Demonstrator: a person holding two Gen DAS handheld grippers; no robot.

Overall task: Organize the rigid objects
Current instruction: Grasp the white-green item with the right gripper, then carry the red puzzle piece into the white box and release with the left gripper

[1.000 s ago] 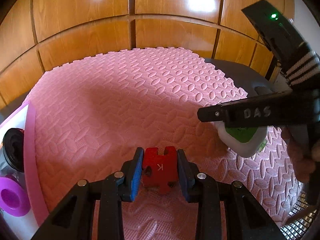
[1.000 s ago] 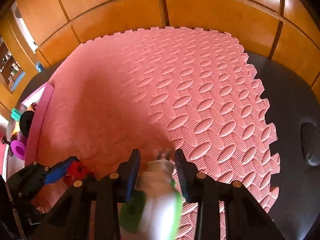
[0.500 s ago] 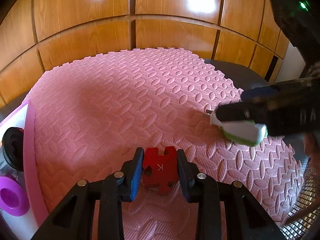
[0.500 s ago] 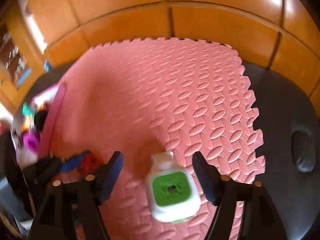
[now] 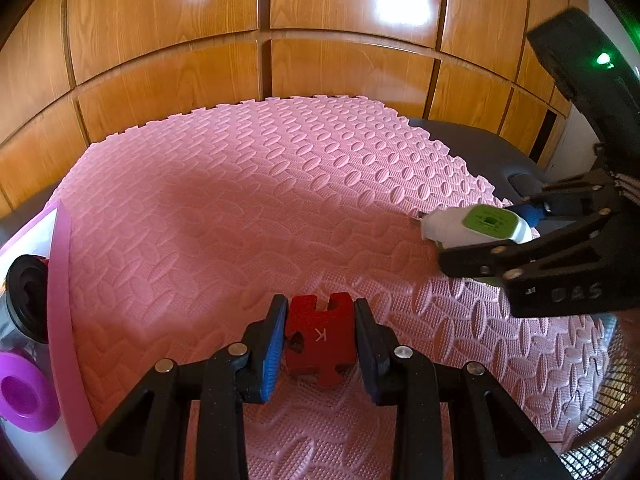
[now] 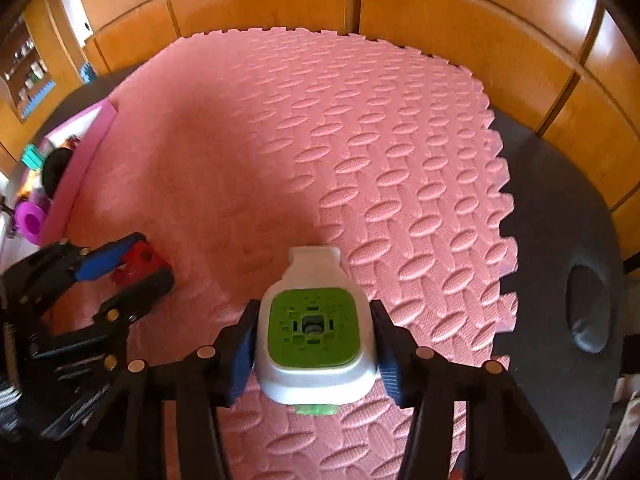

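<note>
On the pink foam mat (image 6: 360, 128), right gripper (image 6: 314, 344) has just closed on the white-and-green device (image 6: 316, 340) — underside hidden. Left gripper (image 5: 320, 340) clamps the red block (image 5: 320, 338); bin (image 5: 60, 280) at left edge cut off.

A flat red puzzle-shaped block marked K (image 5: 320, 334) stands upright on the mat; to its right, a white plastic device with a green square face (image 6: 314, 334) faces up.
</note>
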